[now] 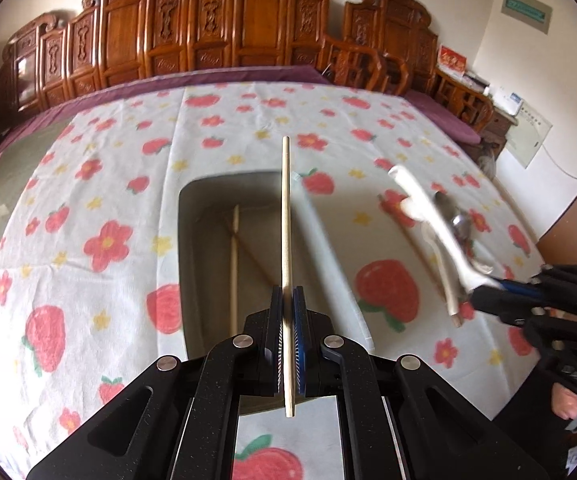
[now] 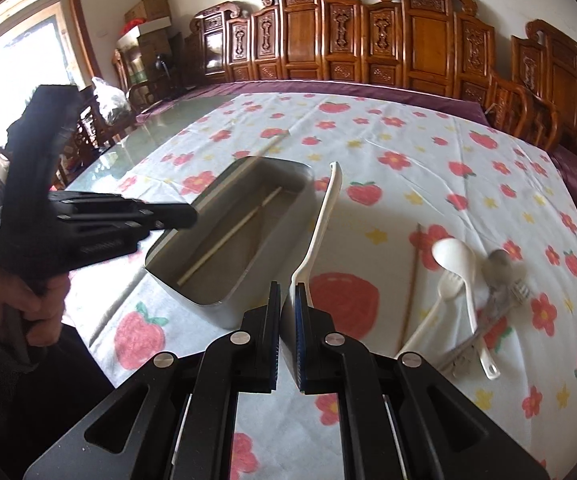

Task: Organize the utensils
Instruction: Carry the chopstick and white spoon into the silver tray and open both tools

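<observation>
Below my left claw (image 1: pixel 287 312) sits the bin (image 1: pixel 192 216), so I hold a chopstick (image 1: pixel 286 216) clenched above it, lined up lengthwise to drop beside the two inside. My right claw (image 2: pixel 287 300) grips a white utensil (image 2: pixel 320 220) by its broad end, carrying it binward; the rest wait to its right.

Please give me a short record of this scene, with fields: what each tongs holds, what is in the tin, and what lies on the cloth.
left tongs: shut on a wooden chopstick, above the tin
right tongs: shut on a white plastic utensil
metal tin: chopsticks inside
on tablecloth: white spoon, white fork, metal spoon, one chopstick
</observation>
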Motion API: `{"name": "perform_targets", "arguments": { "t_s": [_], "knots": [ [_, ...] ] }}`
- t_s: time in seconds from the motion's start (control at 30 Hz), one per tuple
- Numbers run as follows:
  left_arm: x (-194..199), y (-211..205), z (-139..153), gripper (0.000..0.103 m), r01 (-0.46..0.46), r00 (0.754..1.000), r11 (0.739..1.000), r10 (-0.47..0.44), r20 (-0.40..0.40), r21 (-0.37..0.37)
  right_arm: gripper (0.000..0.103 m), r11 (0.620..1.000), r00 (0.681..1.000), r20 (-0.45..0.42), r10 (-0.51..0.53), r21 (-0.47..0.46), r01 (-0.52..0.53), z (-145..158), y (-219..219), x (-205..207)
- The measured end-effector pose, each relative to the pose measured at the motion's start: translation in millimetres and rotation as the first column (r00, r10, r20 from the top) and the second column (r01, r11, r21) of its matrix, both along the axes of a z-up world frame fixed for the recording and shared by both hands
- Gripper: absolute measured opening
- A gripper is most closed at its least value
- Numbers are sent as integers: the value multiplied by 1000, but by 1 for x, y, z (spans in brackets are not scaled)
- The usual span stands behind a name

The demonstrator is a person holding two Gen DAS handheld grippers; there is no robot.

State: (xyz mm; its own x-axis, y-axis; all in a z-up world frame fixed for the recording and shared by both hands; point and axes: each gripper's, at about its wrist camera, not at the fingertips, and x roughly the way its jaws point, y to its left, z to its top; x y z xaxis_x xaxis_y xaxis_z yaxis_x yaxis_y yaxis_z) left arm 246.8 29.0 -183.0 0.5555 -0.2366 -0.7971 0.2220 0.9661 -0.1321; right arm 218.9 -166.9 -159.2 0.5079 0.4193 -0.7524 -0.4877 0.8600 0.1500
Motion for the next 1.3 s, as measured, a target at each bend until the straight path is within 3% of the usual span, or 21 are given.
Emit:
{"name": "perform_targets", "arguments": {
  "t_s": [0.47, 0.57, 0.77, 0.87, 1.3],
  "knots": [
    [22, 12, -32, 5, -52, 995, 999, 51, -82, -3, 8, 1000, 999, -31, 12, -8, -12, -7, 16, 0],
    [19, 14, -23, 13, -51, 997, 999, 50, -55, -17, 8, 1000, 999, -31, 12, -14, -12, -7, 20, 4],
    [11, 24, 0, 21, -75, 997, 996, 74, 30, 37, 8, 1000, 999, -40, 15, -9, -15, -8, 36, 17],
    [9, 34, 8, 22, -95, 994, 994, 91, 64, 60, 8, 1000, 998, -53, 16, -1, -16, -10, 48, 26],
    [5, 78, 27, 24, -168, 980, 985, 164, 112, 30, 8, 999, 994, -98, 45, -12, -46, -30, 104, 55]
  ]
}}
